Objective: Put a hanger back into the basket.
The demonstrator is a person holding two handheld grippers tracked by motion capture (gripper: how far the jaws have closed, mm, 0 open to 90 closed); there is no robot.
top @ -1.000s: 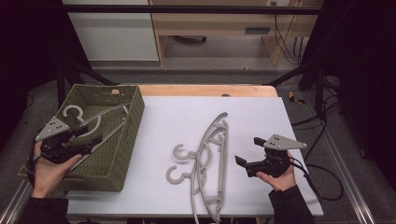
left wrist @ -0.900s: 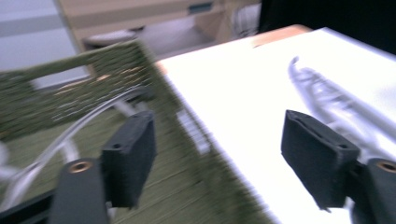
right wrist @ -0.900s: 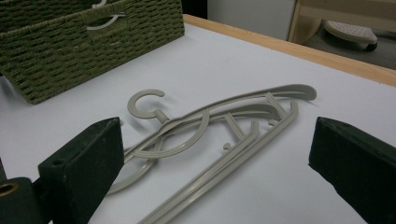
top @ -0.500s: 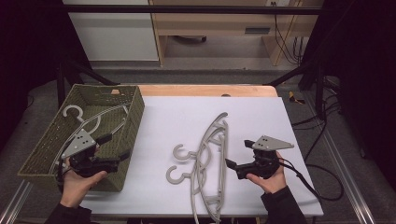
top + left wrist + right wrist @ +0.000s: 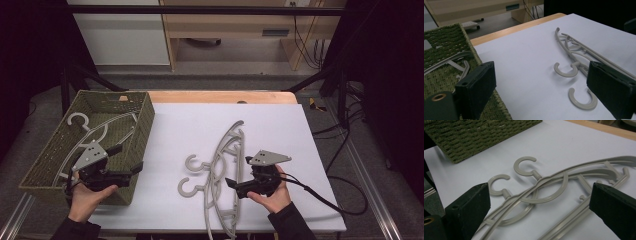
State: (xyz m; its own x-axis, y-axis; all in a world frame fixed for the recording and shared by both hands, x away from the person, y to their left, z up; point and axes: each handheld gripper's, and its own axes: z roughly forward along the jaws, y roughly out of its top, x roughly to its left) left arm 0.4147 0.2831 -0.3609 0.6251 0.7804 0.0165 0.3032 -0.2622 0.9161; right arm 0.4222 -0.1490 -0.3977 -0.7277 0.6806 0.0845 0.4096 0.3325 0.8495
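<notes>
So, two tangled hangers left on the tabletop, both tongs wide open and empty.

Nearest to me, the right tongs (image 5: 231, 184) sit with jaws well apart, pointed at the lower part of the overlapped grey hangers (image 5: 220, 175) lying mid-tabletop (image 5: 300, 130); the left tongs (image 5: 129, 159) are also spread, holding nothing, hovering over the near right corner of the green woven basket (image 5: 145, 125), which already has one hanger (image 5: 87, 131) inside. My worry is that the two hangers are crossed over each other near the hooks (image 5: 525, 166), so pinching one arm would probably drag the other along, or the thin smooth plastic could slip out of the pads and snag on the basket rim. Farther back there's a pale cabinet (image 5: 120, 30). No brand, label or writing I can read anywhere.
</notes>
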